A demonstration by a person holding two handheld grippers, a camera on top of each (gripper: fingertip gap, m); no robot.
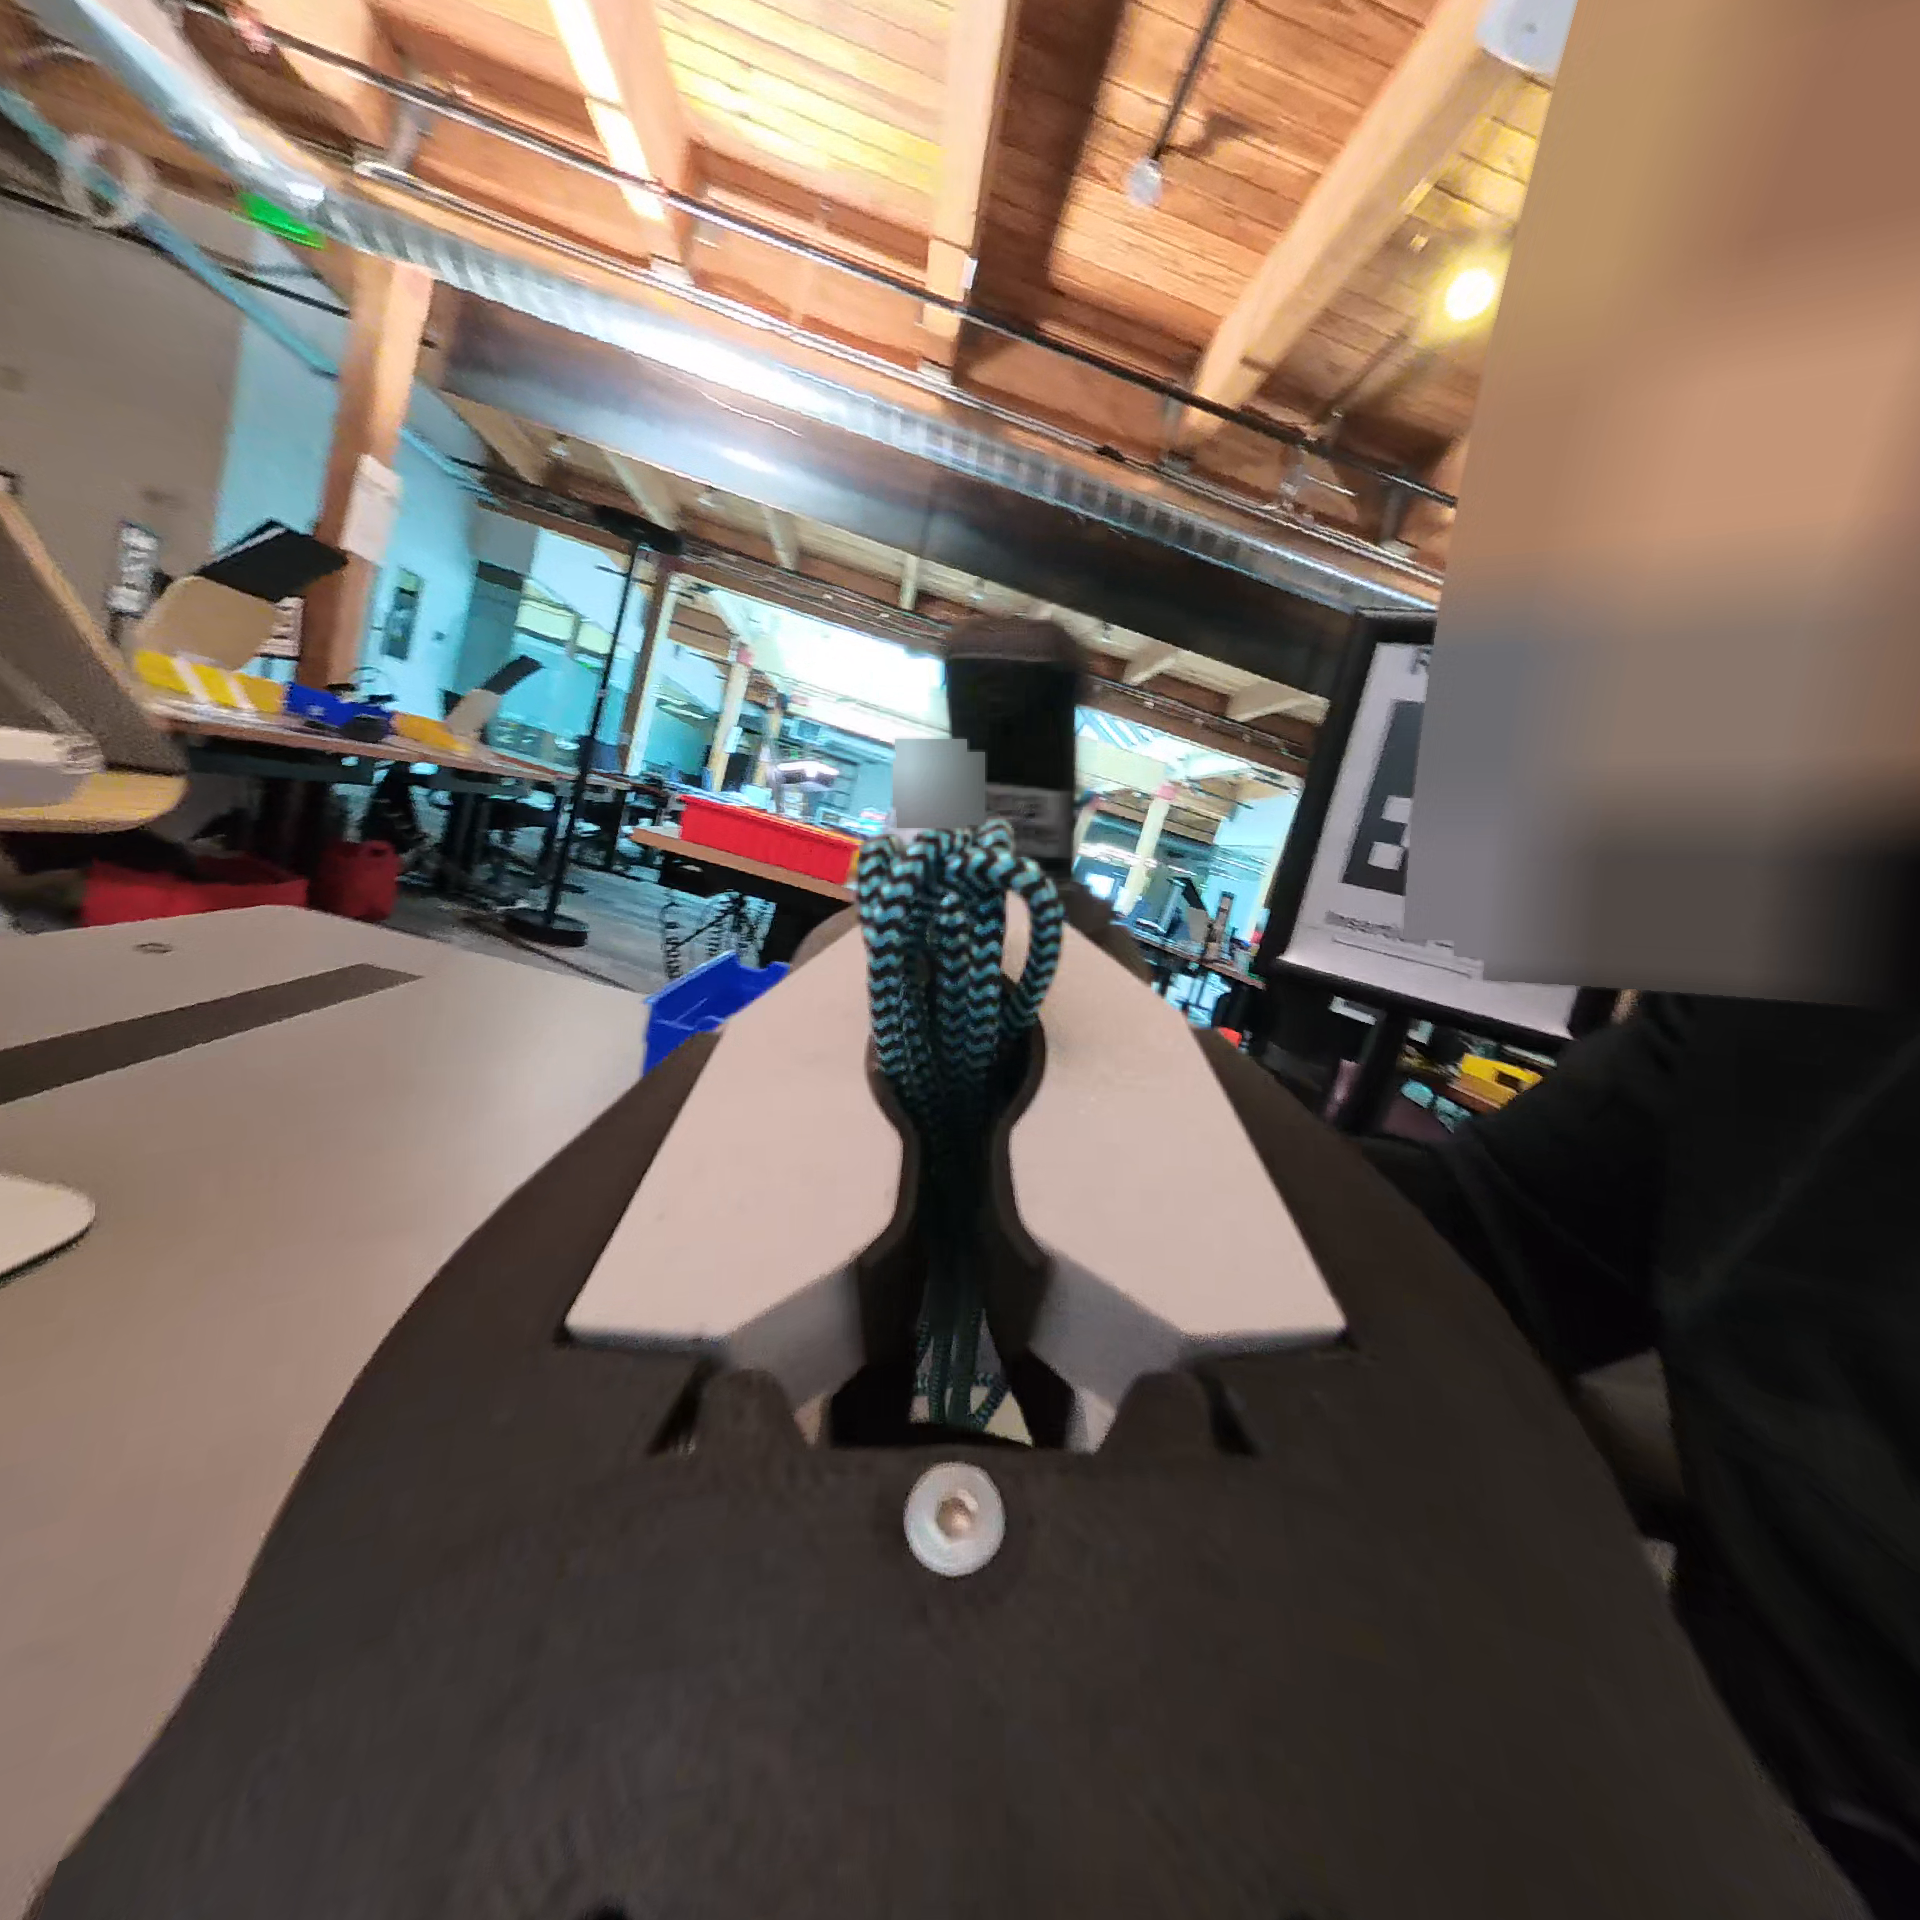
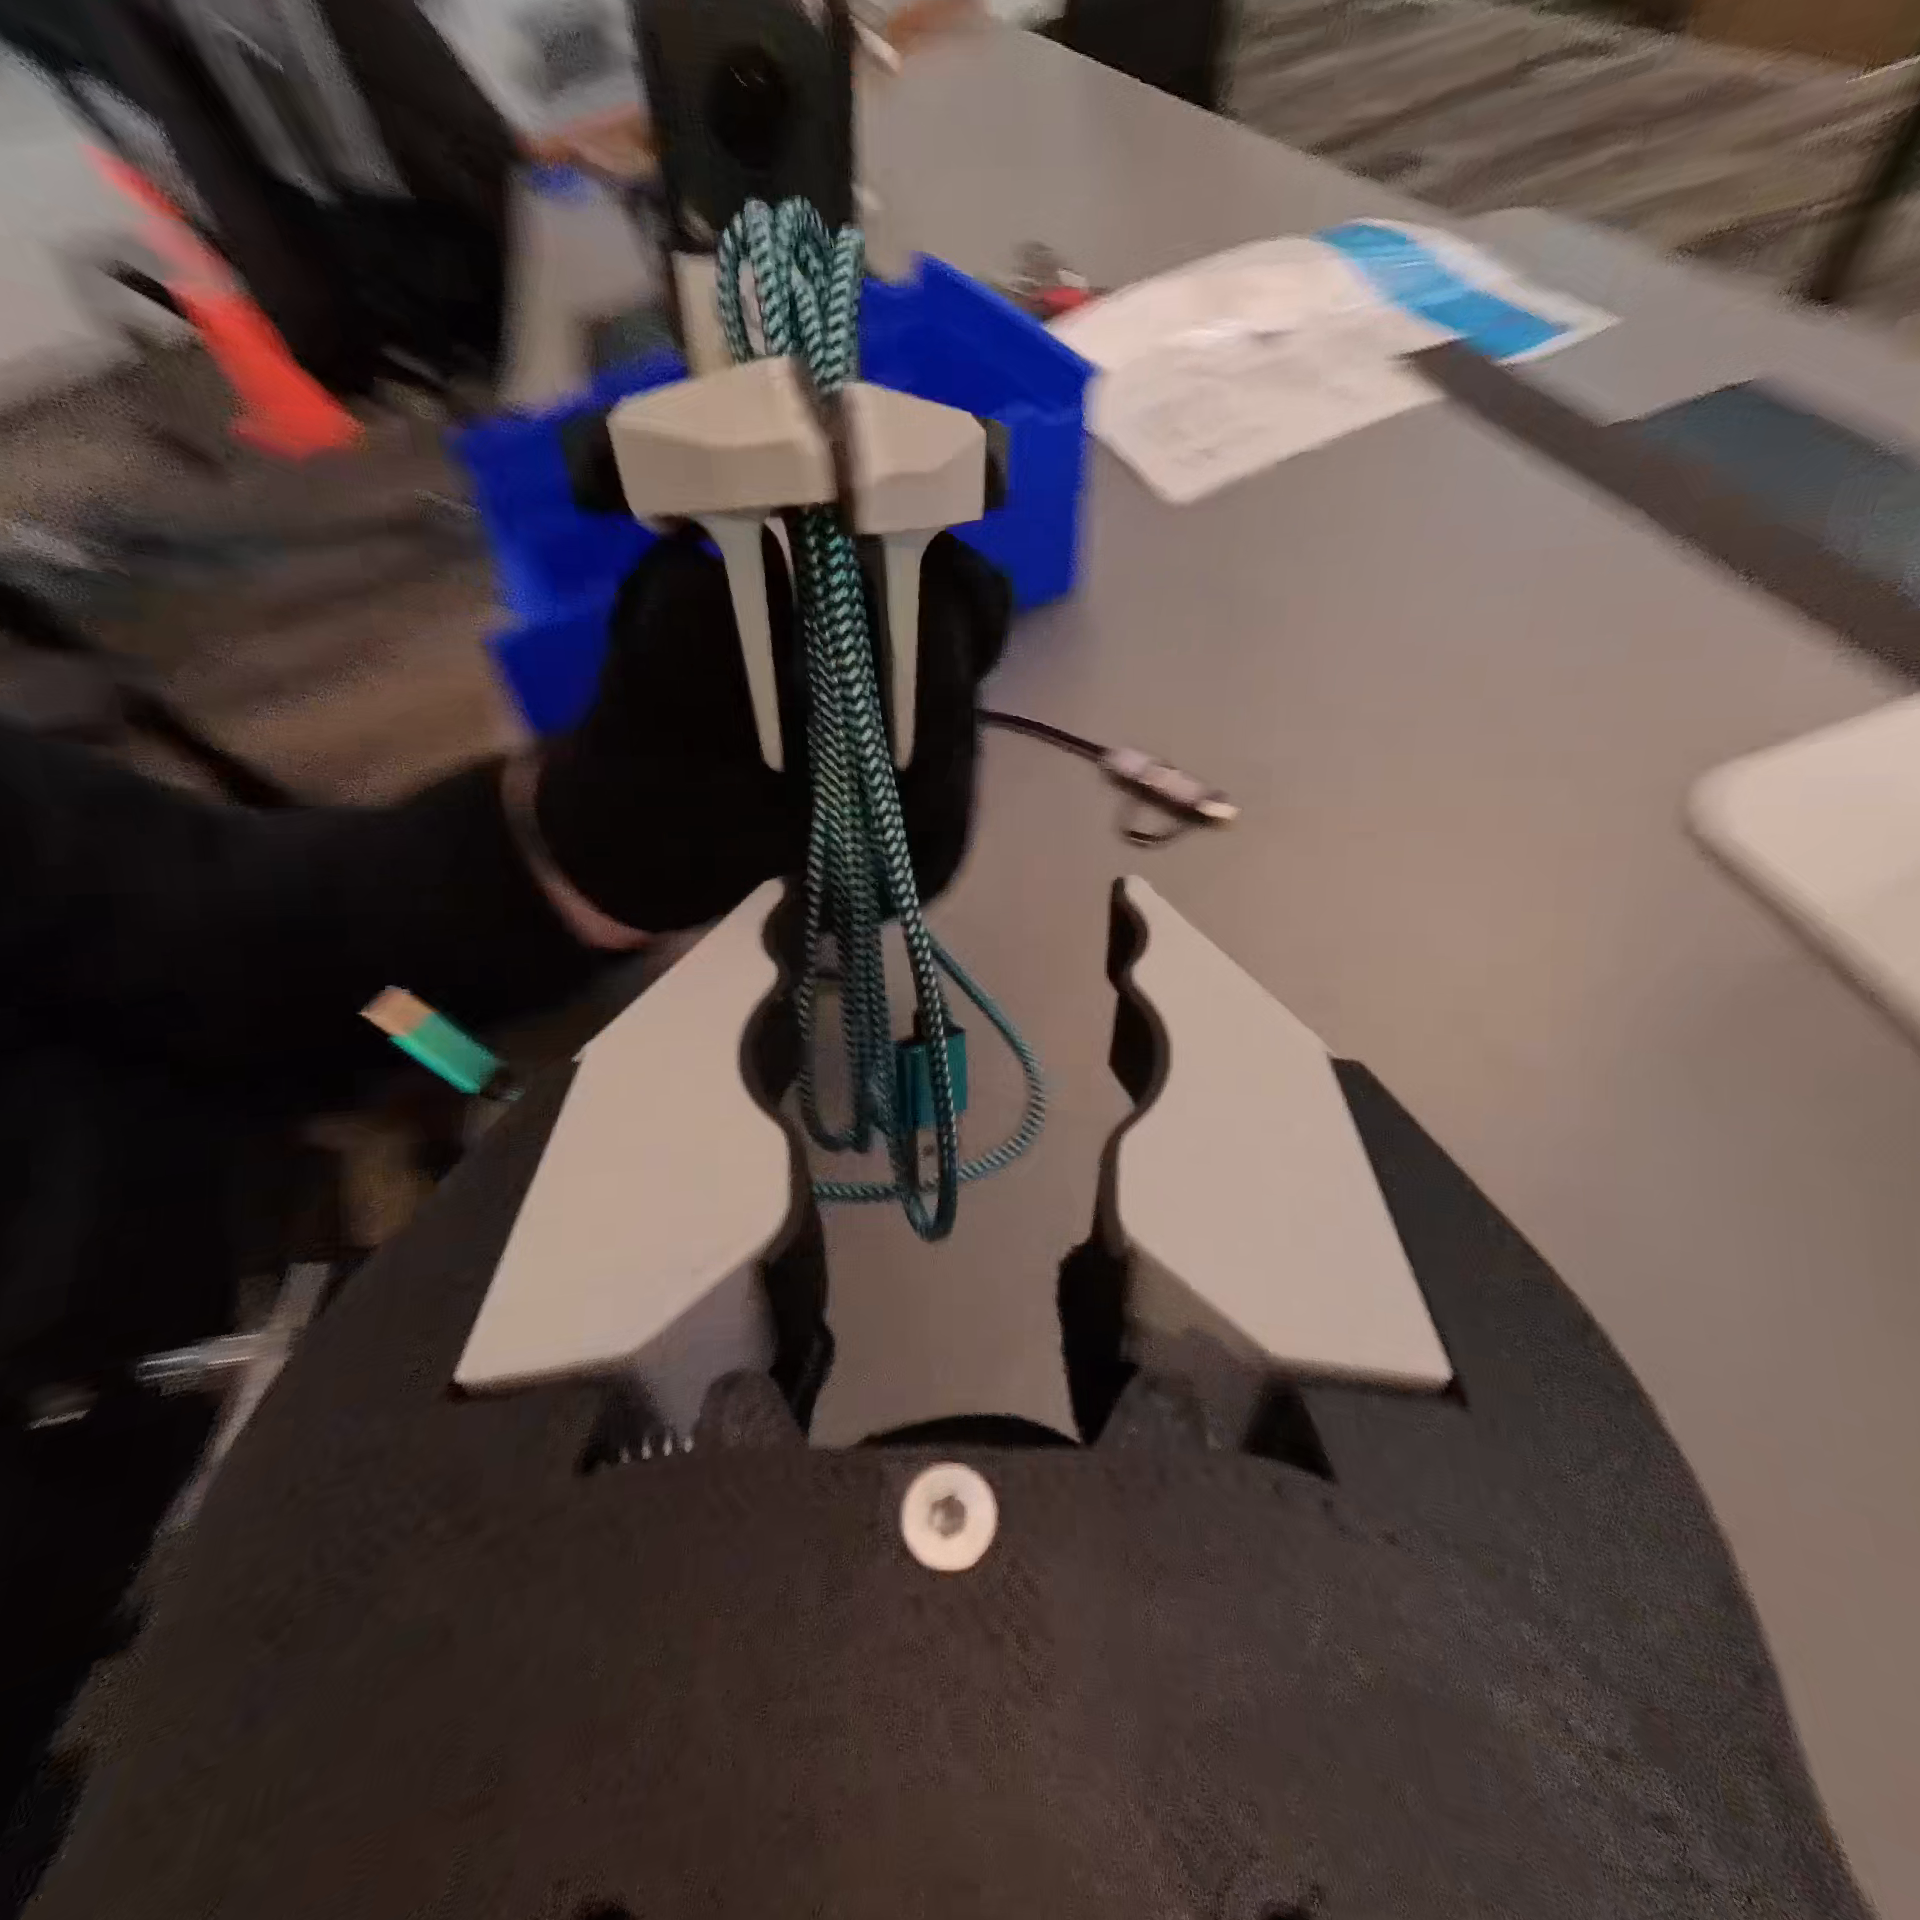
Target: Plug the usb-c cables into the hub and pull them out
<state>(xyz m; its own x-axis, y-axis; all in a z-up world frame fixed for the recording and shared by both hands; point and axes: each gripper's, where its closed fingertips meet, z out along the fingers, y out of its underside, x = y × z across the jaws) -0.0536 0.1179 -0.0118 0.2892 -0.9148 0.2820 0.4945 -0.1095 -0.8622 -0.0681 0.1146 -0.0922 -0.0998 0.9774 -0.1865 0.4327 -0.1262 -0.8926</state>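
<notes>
My left gripper [image 1: 966,925] is shut on a bundle of teal-and-black braided cable [image 1: 940,966], and the cable's loops stick out past the fingertips. In the right wrist view the left gripper [image 2: 821,447] is held up by a black-gloved hand [image 2: 707,748], and the cable bundle [image 2: 842,727] hangs down from it. My right gripper [image 2: 951,894] is open. The hanging strands and a teal plug [image 2: 930,1070] lie between its fingers, close to the left finger, and the pads do not press on them. Another teal plug [image 2: 436,1044] hangs at the left.
A dark cable with a grey metal end [image 2: 1174,790] lies on the grey table [image 2: 1455,727]. A blue bin [image 2: 977,416] stands behind the left gripper and also shows in the left wrist view [image 1: 707,997]. A white-and-blue sheet [image 2: 1299,332] and a white object [image 2: 1818,852] lie to the right. The tips of one gripper are about 8 cm away from the tips of the other.
</notes>
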